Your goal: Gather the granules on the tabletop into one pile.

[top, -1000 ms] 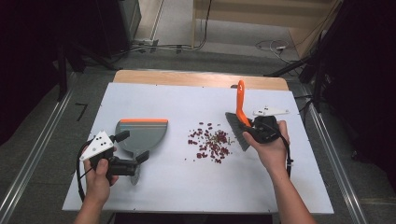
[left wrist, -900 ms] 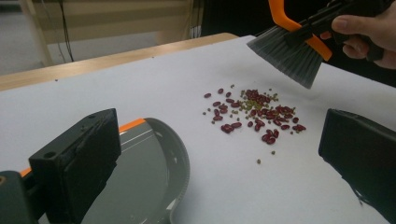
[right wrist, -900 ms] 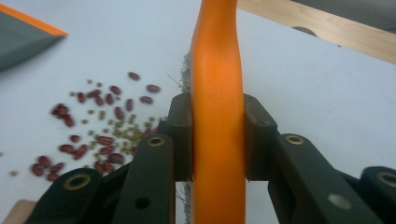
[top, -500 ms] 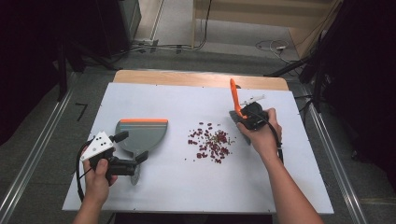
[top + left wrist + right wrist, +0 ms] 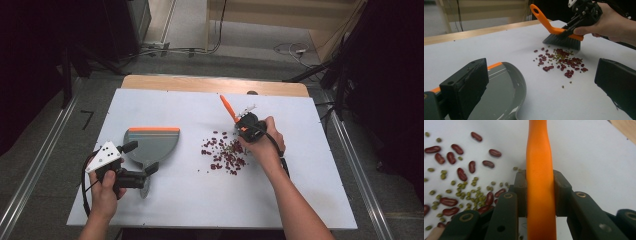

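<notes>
The right gripper point(image 5: 246, 125) is clamped snug on the orange plastic handle of the little grey-bristled hand brush point(image 5: 563, 40), bristles down at the far edge of the scattered red and green beans point(image 5: 560, 61). The left gripper point(image 5: 142, 176) has its jaws wide apart near the grey plastic dustpan with the orange lip point(image 5: 150, 142) (can't tell if it's actually gripping it). My worry: nothing pins that pan, so a hard sweep could shove it away or shoot beans past it. The white tabletop point(image 5: 180, 105) is slick; cables trail across the grey floor point(image 5: 200, 50) behind.
</notes>
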A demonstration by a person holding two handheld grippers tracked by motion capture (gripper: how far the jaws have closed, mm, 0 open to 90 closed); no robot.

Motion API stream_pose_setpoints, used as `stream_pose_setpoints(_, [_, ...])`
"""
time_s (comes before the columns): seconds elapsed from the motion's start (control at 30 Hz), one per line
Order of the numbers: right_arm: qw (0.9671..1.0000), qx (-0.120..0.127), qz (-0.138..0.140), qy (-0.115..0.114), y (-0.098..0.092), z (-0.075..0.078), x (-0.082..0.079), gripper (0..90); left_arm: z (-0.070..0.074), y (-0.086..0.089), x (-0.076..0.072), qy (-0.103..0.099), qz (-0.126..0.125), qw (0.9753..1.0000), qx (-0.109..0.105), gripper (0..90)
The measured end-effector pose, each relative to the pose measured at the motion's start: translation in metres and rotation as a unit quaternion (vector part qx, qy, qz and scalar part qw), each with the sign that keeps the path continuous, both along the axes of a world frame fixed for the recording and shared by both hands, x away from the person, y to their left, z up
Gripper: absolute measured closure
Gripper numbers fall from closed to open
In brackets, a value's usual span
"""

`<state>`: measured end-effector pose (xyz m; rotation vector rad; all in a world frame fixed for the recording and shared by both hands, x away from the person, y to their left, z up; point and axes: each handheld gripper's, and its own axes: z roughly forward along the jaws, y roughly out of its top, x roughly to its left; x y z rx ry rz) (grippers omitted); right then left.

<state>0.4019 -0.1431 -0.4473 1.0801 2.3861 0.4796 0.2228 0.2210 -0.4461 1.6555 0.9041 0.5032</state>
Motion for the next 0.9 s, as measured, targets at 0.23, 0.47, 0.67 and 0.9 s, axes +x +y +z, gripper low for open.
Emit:
stream_pose_setpoints(0.23, [0.9994, 0.01, 0.028, 0.016, 0.004, 0.002, -0.015, 68.8, 0.001, -0.001, 0.0, -0.003, -0.001, 1.0, 0.0, 0.0])
stream_pose_setpoints(0.47, [0.9983, 0.01, 0.054, 0.019, 0.007, 0.004, -0.029, 68.8, -0.001, -0.002, 0.002, 0.005, -0.003, 1.0, 0.004, 0.0])
stream_pose_setpoints(0.67, [0.9979, 0.016, 0.061, 0.016, 0.005, 0.013, -0.035, 68.9, 0.0, 0.0, 0.001, 0.004, 0.001, 1.0, 0.001, 0.0])
stream_pose_setpoints(0.9, [0.9964, 0.034, 0.077, -0.01, 0.006, 0.026, -0.017, 68.9, 0.0, -0.001, 0.002, 0.006, 0.0, 1.0, -0.001, 0.0])
